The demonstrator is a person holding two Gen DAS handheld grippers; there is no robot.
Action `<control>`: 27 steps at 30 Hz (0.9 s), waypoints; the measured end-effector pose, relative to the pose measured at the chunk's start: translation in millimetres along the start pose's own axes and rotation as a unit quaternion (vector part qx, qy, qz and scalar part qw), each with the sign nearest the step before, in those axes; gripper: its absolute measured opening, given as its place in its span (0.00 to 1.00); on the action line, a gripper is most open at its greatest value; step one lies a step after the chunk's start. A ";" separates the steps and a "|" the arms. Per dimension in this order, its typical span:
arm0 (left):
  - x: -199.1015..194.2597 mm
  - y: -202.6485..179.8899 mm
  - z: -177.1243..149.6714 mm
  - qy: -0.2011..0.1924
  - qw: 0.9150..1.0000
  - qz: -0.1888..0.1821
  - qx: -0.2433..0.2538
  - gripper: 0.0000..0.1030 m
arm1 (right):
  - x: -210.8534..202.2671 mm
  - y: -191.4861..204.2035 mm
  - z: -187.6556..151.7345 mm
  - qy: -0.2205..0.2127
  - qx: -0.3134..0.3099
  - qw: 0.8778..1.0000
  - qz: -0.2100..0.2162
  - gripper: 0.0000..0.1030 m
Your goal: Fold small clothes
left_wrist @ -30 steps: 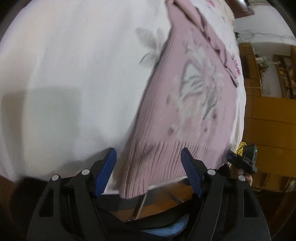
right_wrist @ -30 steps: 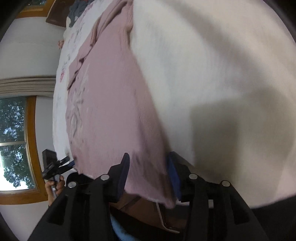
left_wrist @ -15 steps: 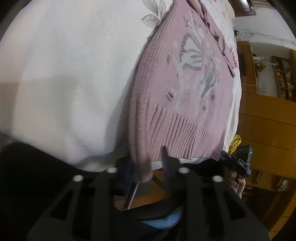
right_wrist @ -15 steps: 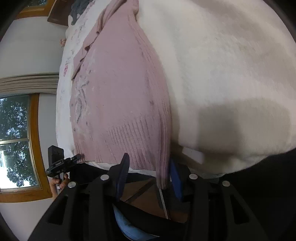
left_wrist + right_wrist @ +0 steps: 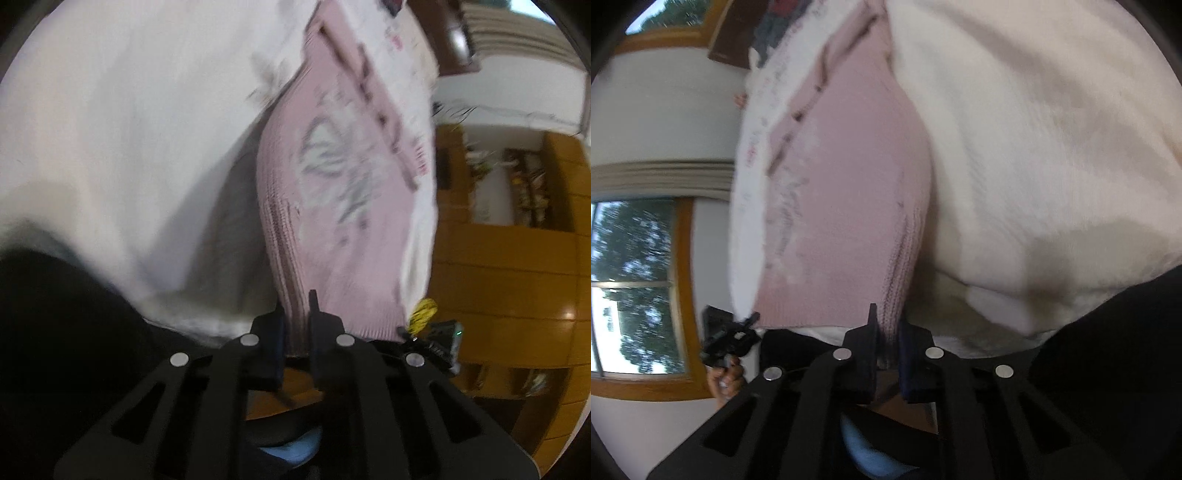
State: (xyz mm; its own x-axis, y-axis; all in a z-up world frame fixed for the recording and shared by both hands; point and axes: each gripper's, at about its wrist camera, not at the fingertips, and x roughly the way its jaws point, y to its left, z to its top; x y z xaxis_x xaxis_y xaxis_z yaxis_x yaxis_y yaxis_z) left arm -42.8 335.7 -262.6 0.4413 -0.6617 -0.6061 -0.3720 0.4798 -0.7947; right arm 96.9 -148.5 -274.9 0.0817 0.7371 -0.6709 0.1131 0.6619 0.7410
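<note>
Presently, the pink knitted sweater point(image 5: 343, 192) lies spread on a white bed cover point(image 5: 122, 129), its ribbed hem at the near edge of the bed; a grey-and-white motif shows on its front, though motion blur obscures the detail; the left hand-held gripper point(image 5: 295, 306) has its jaws drawn nearly together, pinching one hem corner of the sweater between the fingers point(image 5: 279, 317); the fabric rises from the clamp in a raised ridge, with shadow on the cover beside it; in the right wrist view the same sweater point(image 5: 846, 192) runs away from the camera across the bed cover point(image 5: 1034, 147); the right hand-held gripper point(image 5: 887, 321) is likewise closed down to a narrow gap, gripping the opposite hem corner, ribbing visible just above the fingers point(image 5: 871, 332); the left unit point(image 5: 727, 339) is seen from the right view near the far hem corner, held by a hand point(image 5: 726, 380); a window point(image 5: 635, 288) with an orange wooden frame sits at the left of that view; wooden cabinets point(image 5: 517, 277) fill the right of the left wrist view.
</note>
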 end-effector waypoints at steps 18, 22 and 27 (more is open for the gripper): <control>-53.3 -80.5 54.9 -0.080 0.992 -0.096 0.033 0.07 | -56.6 70.1 63.0 -0.075 -0.022 0.992 0.100 0.08; -54.9 -93.3 82.3 -0.098 0.990 -0.095 0.037 0.07 | -61.2 75.9 87.2 -0.084 -0.025 0.992 0.092 0.08; -47.1 -106.3 125.4 -0.106 0.990 -0.087 0.038 0.07 | -61.3 80.6 123.9 -0.097 -0.022 0.992 0.075 0.08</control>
State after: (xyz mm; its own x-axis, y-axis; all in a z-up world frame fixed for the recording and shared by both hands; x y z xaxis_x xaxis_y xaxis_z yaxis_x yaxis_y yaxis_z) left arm 78.4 388.1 -153.9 0.6574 -0.6061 -0.4477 -0.2164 0.4172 -0.8827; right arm 223.6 -157.2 -177.7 0.2836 0.7906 -0.5427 0.0430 0.5549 0.8308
